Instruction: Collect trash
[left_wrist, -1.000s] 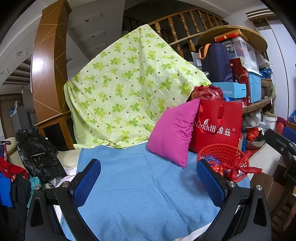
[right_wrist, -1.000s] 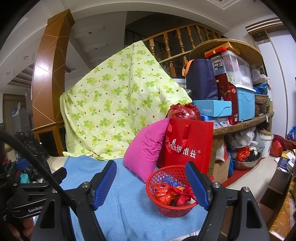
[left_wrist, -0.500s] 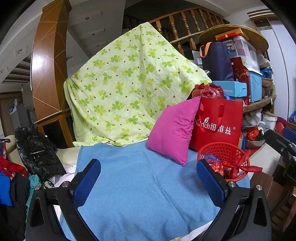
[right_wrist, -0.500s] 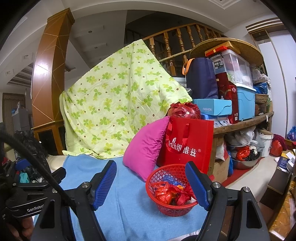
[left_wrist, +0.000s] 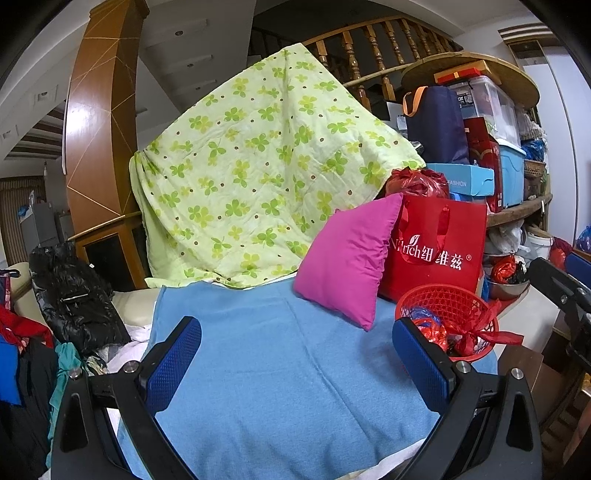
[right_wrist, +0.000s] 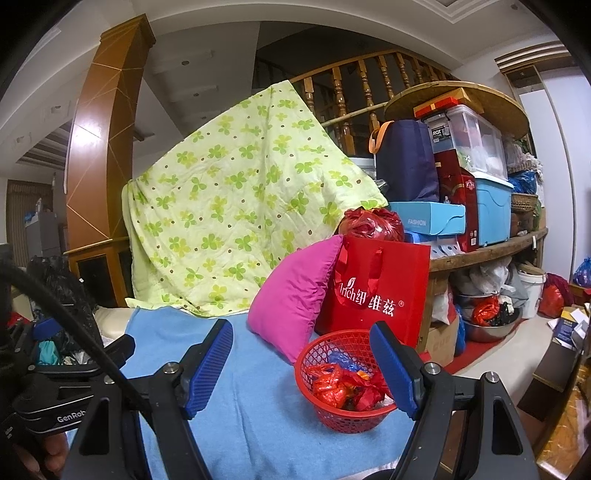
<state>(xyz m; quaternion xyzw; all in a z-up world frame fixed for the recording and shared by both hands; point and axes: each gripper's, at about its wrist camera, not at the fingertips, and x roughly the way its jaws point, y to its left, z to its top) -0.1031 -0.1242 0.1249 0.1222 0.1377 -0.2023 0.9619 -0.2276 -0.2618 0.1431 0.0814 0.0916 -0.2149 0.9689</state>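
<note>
A red mesh basket (right_wrist: 334, 413) stands on the blue cloth (right_wrist: 258, 406) at its right end, filled with several red and blue crumpled wrappers (right_wrist: 347, 387). It also shows in the left wrist view (left_wrist: 448, 306), with a red strip hanging over its rim. My right gripper (right_wrist: 301, 365) is open and empty, held low in front of the basket, its right finger overlapping the basket's rim in view. My left gripper (left_wrist: 297, 356) is open and empty over the bare blue cloth (left_wrist: 280, 369), left of the basket.
A pink pillow (right_wrist: 295, 295) leans on a red paper bag (right_wrist: 376, 291) behind the basket. A green clover quilt (right_wrist: 236, 225) hangs behind. Shelves with boxes (right_wrist: 480, 192) stand right. Clothes and a black jacket (left_wrist: 74, 302) pile at left.
Both grippers have risen slightly; the scene sits a little lower in each view. Nothing was grasped or released.
</note>
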